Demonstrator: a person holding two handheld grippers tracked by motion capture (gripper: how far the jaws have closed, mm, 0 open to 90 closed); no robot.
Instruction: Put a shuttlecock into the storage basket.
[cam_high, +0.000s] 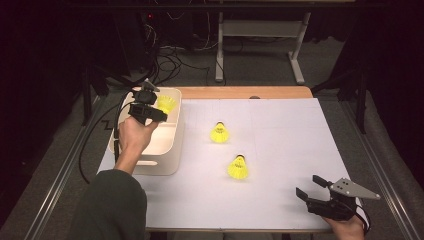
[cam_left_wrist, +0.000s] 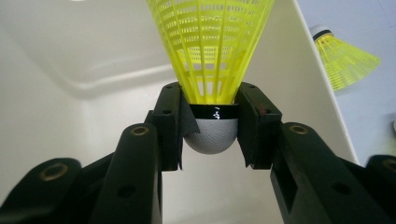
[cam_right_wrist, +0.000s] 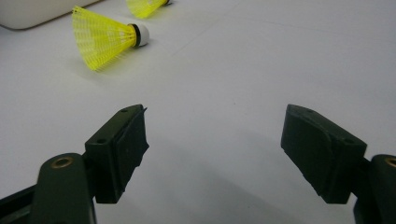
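1. Above the tabletop (cam_high: 280, 200), white and matte, the left tool (cam_high: 150, 111) hovers over a cream plastic bin (cam_high: 165, 150) with rounded corners, gripping a yellow shuttlecock (cam_high: 166, 103). Two more shuttlecocks (cam_high: 220, 133) (cam_high: 238, 167) lie on the sheet; the right tool (cam_high: 312, 189) rests near the front edge. Dark floor and cables lie beyond.
2. Left gripper view: black pads (cam_left_wrist: 175, 123) clamp the held shuttlecock's grey dimpled cork (cam_left_wrist: 211, 135), mesh skirt pointing away, inside the smooth bin (cam_left_wrist: 56, 84).
3. Right gripper view: the tool (cam_right_wrist: 215, 140) stands open, nothing between its pads, above bare white surface (cam_right_wrist: 261, 56).
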